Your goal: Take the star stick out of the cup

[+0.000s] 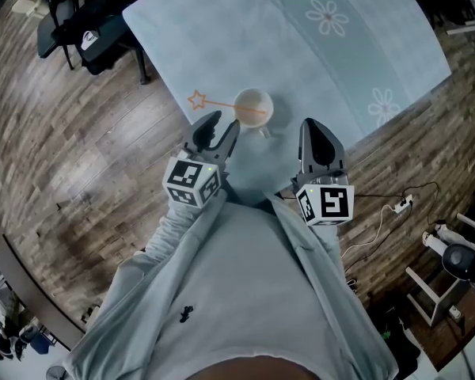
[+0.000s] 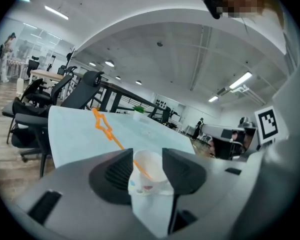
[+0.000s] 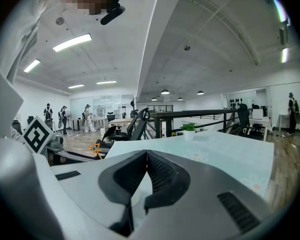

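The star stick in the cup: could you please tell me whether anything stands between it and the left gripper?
Nothing visible does. The left gripper is open, and the star stick leans out of the cup just ahead, over the tablecloth.

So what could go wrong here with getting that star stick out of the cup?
The cup looks light and stands free. The right gripper, jaws shut, isn't steadying it, so pulling the leaning star stick might tip it. The left gripper, jaws open, lines up with the cup, not the thin stick, and could knock it over.
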Tool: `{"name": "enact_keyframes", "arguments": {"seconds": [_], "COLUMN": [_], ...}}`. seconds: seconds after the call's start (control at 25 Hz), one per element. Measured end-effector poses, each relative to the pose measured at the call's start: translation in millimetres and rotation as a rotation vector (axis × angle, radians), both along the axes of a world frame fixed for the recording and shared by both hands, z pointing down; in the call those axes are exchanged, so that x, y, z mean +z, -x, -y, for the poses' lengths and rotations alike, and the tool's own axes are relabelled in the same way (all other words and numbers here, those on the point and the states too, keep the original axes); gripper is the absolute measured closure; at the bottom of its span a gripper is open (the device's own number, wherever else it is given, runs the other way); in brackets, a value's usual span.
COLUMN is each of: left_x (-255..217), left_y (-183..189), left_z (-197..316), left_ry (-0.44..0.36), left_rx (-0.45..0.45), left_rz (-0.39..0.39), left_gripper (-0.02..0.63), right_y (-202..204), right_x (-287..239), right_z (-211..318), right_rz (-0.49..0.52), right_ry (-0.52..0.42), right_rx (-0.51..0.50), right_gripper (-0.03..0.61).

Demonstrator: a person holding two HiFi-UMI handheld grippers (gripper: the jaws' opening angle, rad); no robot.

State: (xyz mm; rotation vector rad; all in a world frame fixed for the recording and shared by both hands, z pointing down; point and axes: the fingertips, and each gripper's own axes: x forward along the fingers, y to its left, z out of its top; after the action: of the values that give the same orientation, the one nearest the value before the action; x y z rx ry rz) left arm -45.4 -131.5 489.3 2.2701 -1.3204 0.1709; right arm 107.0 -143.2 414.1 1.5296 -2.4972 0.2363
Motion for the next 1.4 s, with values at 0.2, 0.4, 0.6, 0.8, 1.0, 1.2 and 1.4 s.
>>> {"name": "enact_keyframes", "arguments": {"seconds": [0.2,0.4,0.6,0.8,1.0,1.2,1.4], "left_x": [14,24,31,32,30,35,36], "left_y": [8,11,13,17,18,15,12], "left_z": [7,16,26,31,35,40,41], "left_ry": [0.04,0.059,0.064,0.058,0.05,0.052,0.054], "left_rx": [-0.057,-0.092,-0.107,-0.121,-0.127,-0.128,-0.112], "left_rz": [-0.069,-0.099,-0.101,-0.101,-0.102,-0.097,-0.063], "left_gripper": [0.427,0.419,0.419,0.419,0.419,0.419,0.484], "right_y": [0,-4,-6,-7,-8,-8,-9], "right_x": [5,11,15,17,15,22,22], "right_z": [-2,-5,-6,-13,-18,-16,-13], "right_rz": [-0.006,-0.008,-0.008,-0.011,-0.008,-0.001,0.0], "right_ry": [0.011,0.024,0.033,0.036,0.041,0.051,0.056], "right_rx": [0.003,0.008,0.015,0.021,0.031,0.038,0.036], "right_gripper": [0.563,0.563,0.563,0.563,0.563,0.563,0.563]}}
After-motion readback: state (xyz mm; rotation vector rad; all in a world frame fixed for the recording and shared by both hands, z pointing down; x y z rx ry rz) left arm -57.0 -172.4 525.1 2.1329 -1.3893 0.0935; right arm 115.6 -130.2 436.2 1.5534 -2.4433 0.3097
